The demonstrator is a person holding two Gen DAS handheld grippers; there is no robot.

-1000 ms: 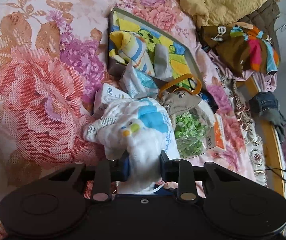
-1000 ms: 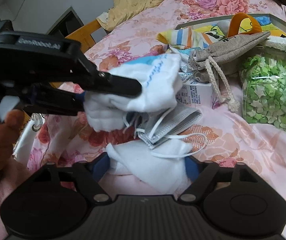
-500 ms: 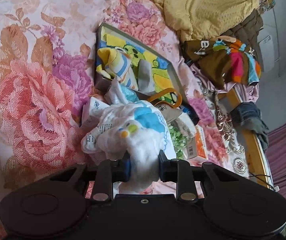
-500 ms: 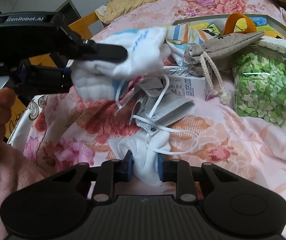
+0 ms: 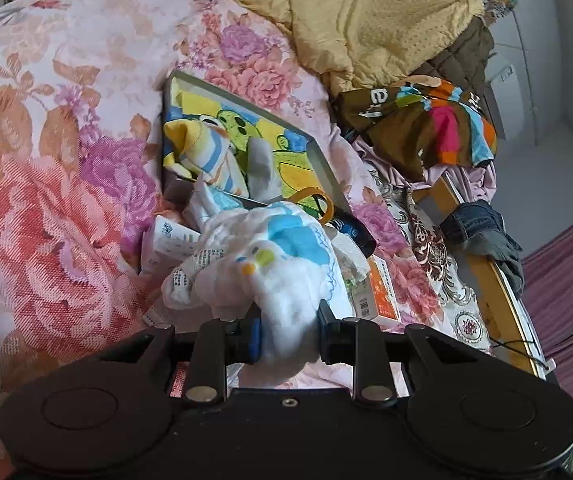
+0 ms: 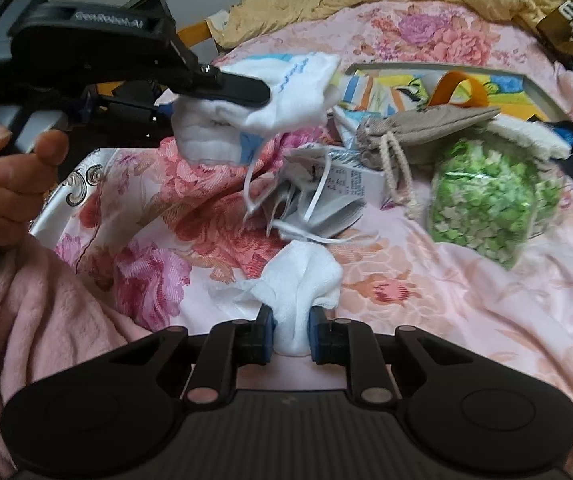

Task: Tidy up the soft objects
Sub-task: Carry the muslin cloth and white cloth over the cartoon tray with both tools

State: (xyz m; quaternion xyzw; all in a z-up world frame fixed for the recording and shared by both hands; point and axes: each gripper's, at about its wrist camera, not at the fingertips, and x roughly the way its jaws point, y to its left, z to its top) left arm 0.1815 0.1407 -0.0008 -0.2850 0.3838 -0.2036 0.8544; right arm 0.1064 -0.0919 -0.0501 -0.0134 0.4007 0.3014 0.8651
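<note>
1. Gauze, soft and crinkled: in the left wrist view the left gripper [image 5: 289, 330] pinches a white muslin cloth [image 5: 274, 264] with blue, yellow and orange print, bunched into a lump between its blue pads. Behind it lie a flat grey-rimmed tray [image 5: 318, 148] with a cartoon picture, a striped yellow-blue sock [image 5: 210, 156] in it, small white cartons [image 5: 166, 240] and an orange box [image 5: 382, 292], all on a glossy floral bedspread [image 5: 46, 160]. A quilted yellow blanket [image 5: 386, 12] is heaped beyond.

2. Right wrist view: the right gripper [image 6: 289, 334] is closing on a plain white cloth [image 6: 300, 280], whose gathered fold is squeezed between the pads. Ahead, tangled face masks [image 6: 318, 208] with white loops lie on the bedspread, beside a beige drawstring pouch [image 6: 426, 124] and a clear bag of green paper stars [image 6: 490, 200]. At left, a hand [image 6: 10, 176] in a fluffy pink sleeve [image 6: 46, 300] carries the left gripper with the printed cloth raised above the bed.
</note>
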